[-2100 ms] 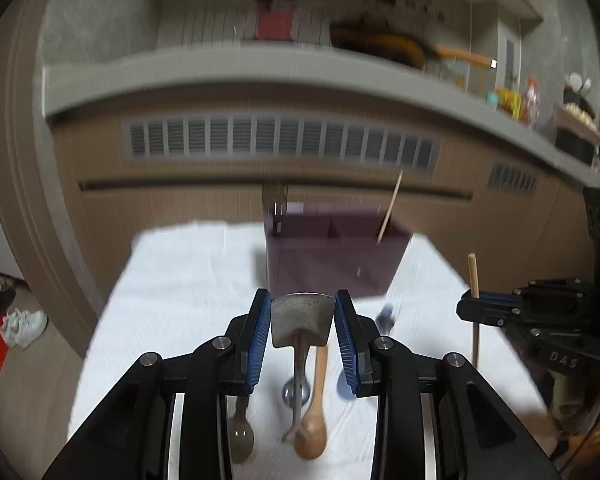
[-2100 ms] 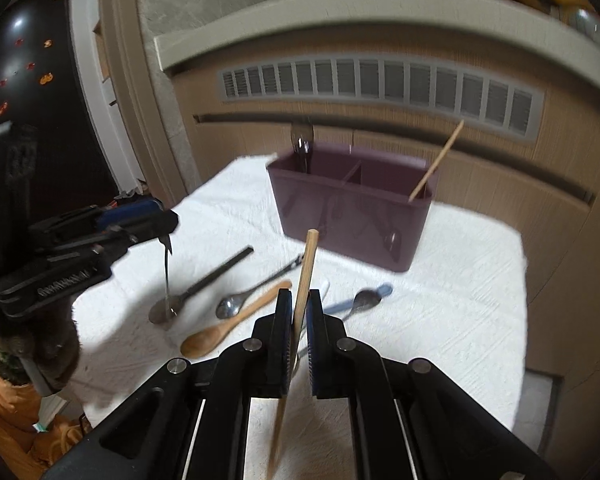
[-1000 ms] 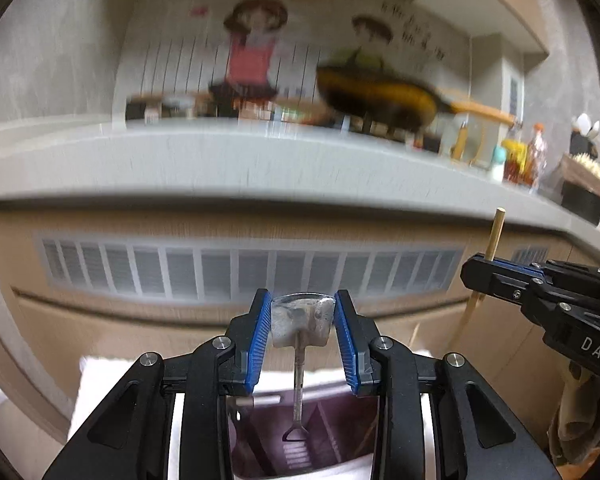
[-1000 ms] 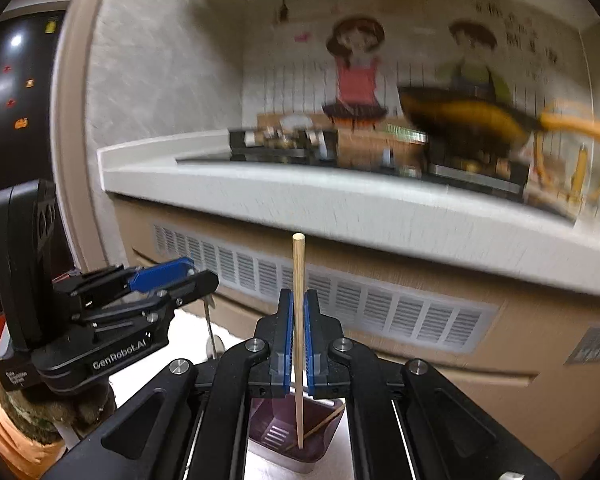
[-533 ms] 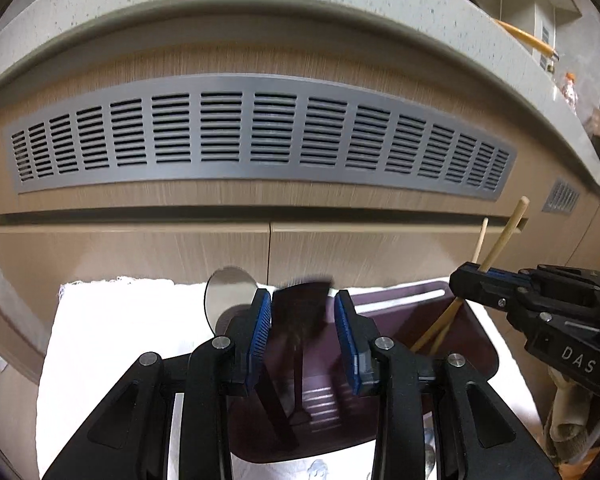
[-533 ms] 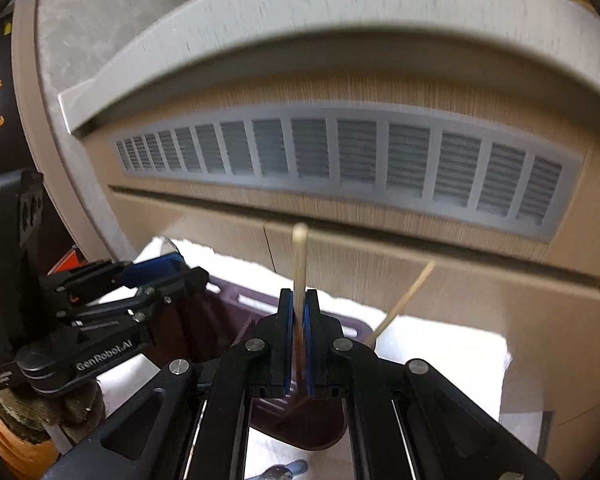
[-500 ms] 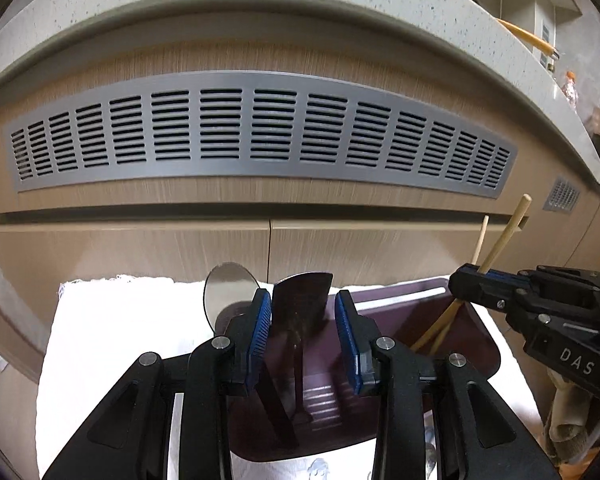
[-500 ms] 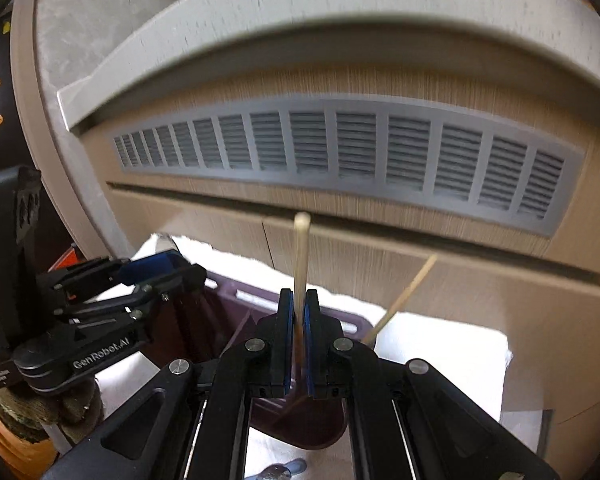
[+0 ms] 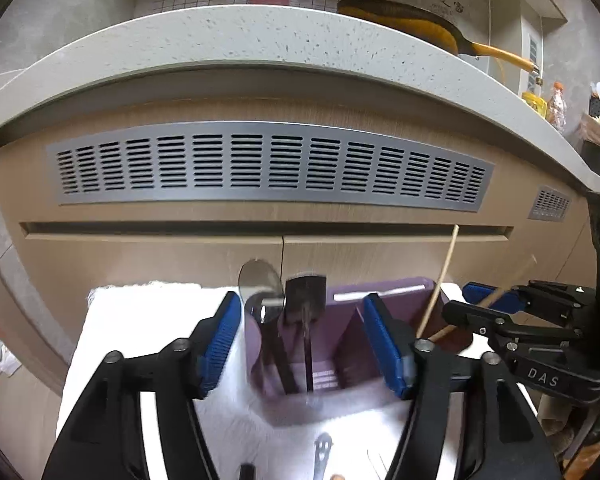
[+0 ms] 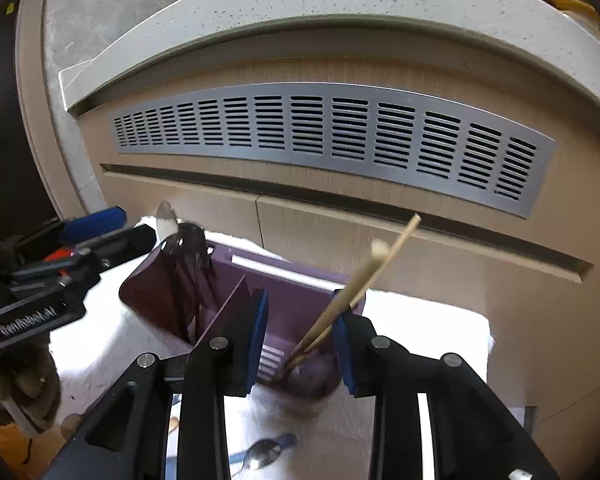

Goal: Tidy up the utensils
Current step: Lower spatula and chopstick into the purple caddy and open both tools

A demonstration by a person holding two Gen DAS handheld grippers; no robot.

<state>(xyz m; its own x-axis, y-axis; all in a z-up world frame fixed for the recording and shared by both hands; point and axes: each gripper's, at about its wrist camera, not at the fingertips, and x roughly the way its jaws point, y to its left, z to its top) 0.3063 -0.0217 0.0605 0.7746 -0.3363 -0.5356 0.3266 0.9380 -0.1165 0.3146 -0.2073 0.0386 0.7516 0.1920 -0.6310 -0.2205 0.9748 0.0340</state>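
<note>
Chopstick (image 10: pixel 354 286) leans right in caddy (image 10: pixel 300 304).

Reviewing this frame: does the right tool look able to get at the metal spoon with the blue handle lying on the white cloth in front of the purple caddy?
Probably yes. The spoon with the blue handle lies uncovered on the white cloth, just below the open right tool; nothing sits between them.
</note>
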